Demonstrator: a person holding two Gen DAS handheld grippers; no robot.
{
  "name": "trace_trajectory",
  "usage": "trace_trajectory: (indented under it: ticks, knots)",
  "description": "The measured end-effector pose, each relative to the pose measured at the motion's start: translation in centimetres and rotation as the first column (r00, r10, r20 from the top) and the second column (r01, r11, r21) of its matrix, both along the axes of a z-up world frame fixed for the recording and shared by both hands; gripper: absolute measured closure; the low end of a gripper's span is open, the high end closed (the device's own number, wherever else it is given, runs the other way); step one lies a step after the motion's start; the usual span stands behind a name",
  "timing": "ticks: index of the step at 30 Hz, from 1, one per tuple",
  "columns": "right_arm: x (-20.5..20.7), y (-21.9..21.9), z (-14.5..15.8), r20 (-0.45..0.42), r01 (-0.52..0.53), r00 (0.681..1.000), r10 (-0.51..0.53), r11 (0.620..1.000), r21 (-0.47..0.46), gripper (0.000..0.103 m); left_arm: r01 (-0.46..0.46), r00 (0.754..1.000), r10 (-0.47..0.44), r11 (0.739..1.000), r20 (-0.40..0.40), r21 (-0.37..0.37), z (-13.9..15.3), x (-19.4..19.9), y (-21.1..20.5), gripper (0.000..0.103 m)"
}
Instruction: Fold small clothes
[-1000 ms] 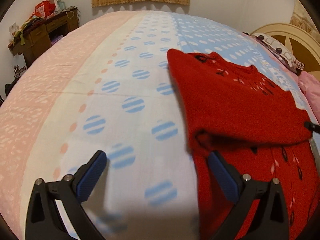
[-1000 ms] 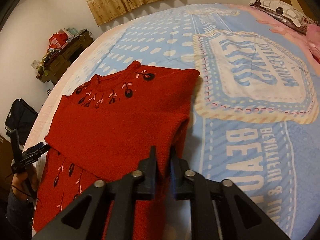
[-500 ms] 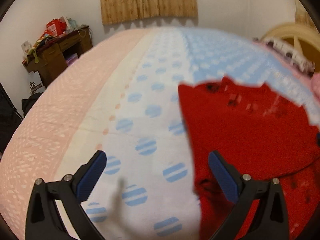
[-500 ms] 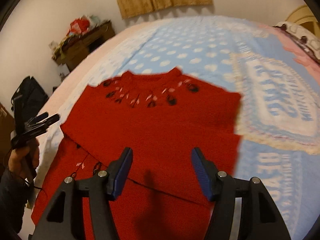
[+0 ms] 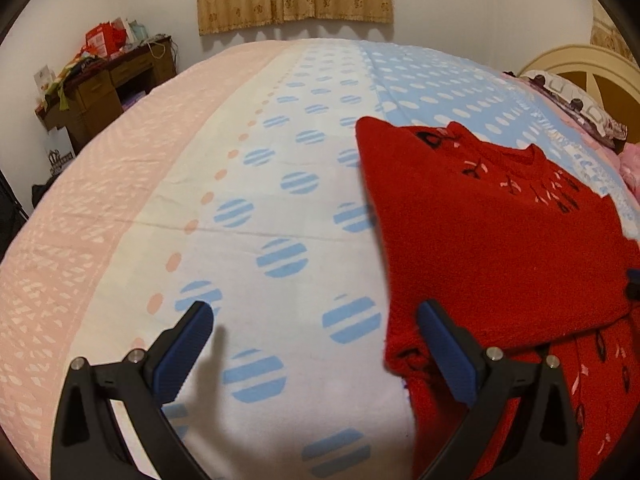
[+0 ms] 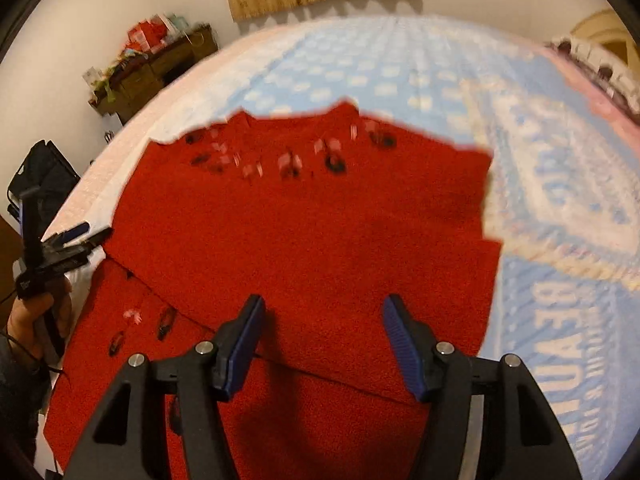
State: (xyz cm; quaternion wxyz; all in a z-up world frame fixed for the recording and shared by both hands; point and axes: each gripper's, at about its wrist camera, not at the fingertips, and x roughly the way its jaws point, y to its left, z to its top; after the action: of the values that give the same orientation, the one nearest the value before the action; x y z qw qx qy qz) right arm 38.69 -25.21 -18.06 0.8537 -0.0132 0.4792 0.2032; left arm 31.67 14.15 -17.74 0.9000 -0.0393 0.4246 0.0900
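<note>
A red knit sweater with dark and pink motifs lies on the bed, its sleeves folded across the chest. It fills the middle of the right wrist view. My left gripper is open and empty at the sweater's left edge, one finger over the bedspread, the other over the red knit. My right gripper is open and empty above the folded part. The left gripper also shows at the left edge of the right wrist view.
The bedspread is pink, white and blue with striped dots; a large printed label lies right of the sweater. A cluttered wooden desk stands far left. Pillows and a headboard are at the far right.
My right gripper let go of the folded sweater edge, opened and drew back above the sweater. My left gripper stayed open and pulled back a little from the sweater's left edge.
</note>
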Motion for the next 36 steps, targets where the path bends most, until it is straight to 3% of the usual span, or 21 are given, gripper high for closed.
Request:
trace_trajectory:
  ticks: [7,15,18,22,27,36]
  knots:
    - [-0.7,-0.4,0.3,0.03,0.028,0.999,-0.028,0.999,0.018,0.04,0.001,1.0,-0.001,1.0,-0.001,0.002,0.0,0.0,-0.1,0.0]
    - [-1.4,-0.8,0.6,0.037,0.027,0.999,-0.028,0.999,0.028,0.04,0.0,1.0,0.0,0.997,0.009,-0.073,0.6,-0.6,0.7,0.0]
    - [-3.3,-1.1,1.9,0.047,0.014,0.999,-0.017,0.999,0.052,0.04,0.009,0.998,-0.001,0.991,0.059,-0.134,2.2,-2.6,0.9,0.0]
    - [-6.5,-1.6,3.1,0.079,-0.019,0.997,0.015,0.998,0.056,0.04,0.075,0.987,-0.053,0.987,0.15,-0.144,5.1,-6.0,-0.2,0.0]
    - [-10.4,-2.7,4.0,0.093,-0.033,0.995,0.026,0.997,0.076,0.04,0.179,0.964,-0.157,0.98,0.216,-0.087,7.8,-10.9,-3.0,0.0]
    - [-15.4,-2.9,4.4,0.104,-0.051,0.994,0.042,0.995,0.085,0.04,0.278,0.934,-0.261,0.96,0.246,-0.037,9.5,-17.6,-6.3,0.0]
